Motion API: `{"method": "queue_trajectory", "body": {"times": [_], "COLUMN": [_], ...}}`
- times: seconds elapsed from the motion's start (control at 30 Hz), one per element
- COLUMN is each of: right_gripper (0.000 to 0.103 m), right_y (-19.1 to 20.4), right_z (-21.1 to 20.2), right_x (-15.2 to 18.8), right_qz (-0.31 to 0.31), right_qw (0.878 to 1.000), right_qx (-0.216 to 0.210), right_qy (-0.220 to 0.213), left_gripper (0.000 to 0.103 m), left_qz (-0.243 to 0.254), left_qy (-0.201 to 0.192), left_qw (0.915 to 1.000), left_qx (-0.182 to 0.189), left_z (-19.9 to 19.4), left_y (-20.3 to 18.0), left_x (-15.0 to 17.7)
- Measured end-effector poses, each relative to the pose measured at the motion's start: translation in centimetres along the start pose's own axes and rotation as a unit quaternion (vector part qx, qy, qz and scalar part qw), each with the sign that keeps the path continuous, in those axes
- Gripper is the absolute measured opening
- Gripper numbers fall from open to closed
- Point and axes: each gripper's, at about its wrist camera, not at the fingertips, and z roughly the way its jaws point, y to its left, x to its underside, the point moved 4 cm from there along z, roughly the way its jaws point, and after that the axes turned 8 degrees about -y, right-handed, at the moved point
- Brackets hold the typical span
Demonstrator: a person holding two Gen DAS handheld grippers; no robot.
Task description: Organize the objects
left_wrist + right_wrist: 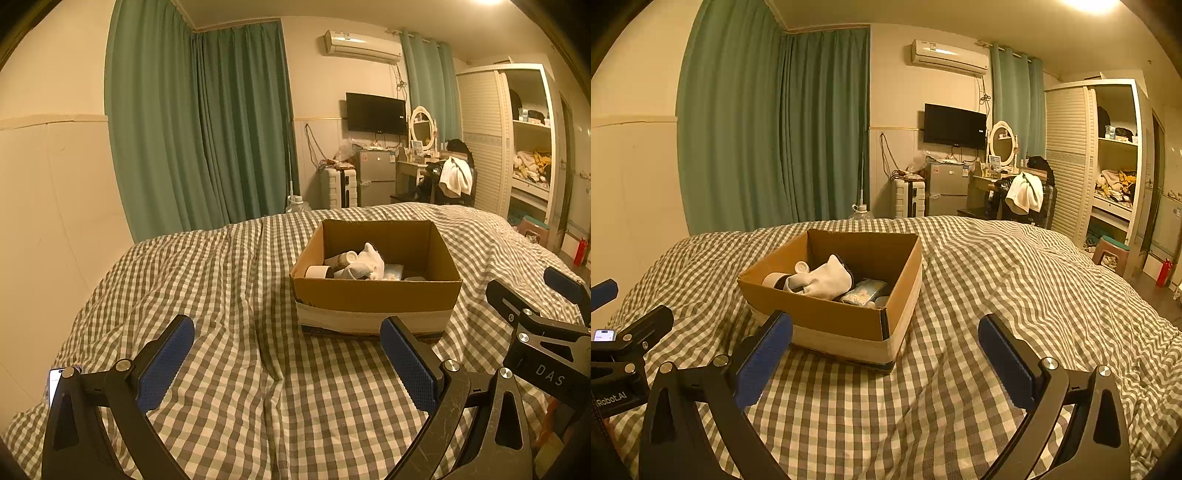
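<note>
An open cardboard box (376,295) (827,314) sits on the checked bedspread (236,280) (997,280). Inside lie a white sock (371,260) (827,280), a small white-capped bottle (341,258) (802,266), a roll of tape (316,272) and a pale packet (864,291). My left gripper (288,360) stands open over the bedspread, short of the box and a little left of it, with nothing between its blue pads (166,365). My right gripper (884,354) is open too, just before the box's near corner, empty. Each gripper shows at the edge of the other's view.
A lit phone (55,382) (604,335) lies at the bed's left edge. Beyond the bed are green curtains (199,129), a suitcase (338,186), a small fridge (375,179), a dressing table with a chair (456,181), an open wardrobe (528,147) and a stool (1112,254).
</note>
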Motion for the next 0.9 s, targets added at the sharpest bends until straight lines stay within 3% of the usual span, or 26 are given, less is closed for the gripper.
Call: {"method": "queue_trajectory", "body": {"times": [0.9], "right_gripper": [0.101], "right_y": [-0.11], "right_z": [-0.05], "right_x": [0.11], "right_qz": [-0.001], "right_qw": [1.0], "right_qx": [0.001], "right_qy": [0.003], "left_gripper": [0.103], "left_qz": [-0.001], "left_qy": [0.001], "left_qw": [0.9999], "left_qx": [-0.016], "left_z": [0.16], "left_y": [0.42], "left_x": [0.3]}}
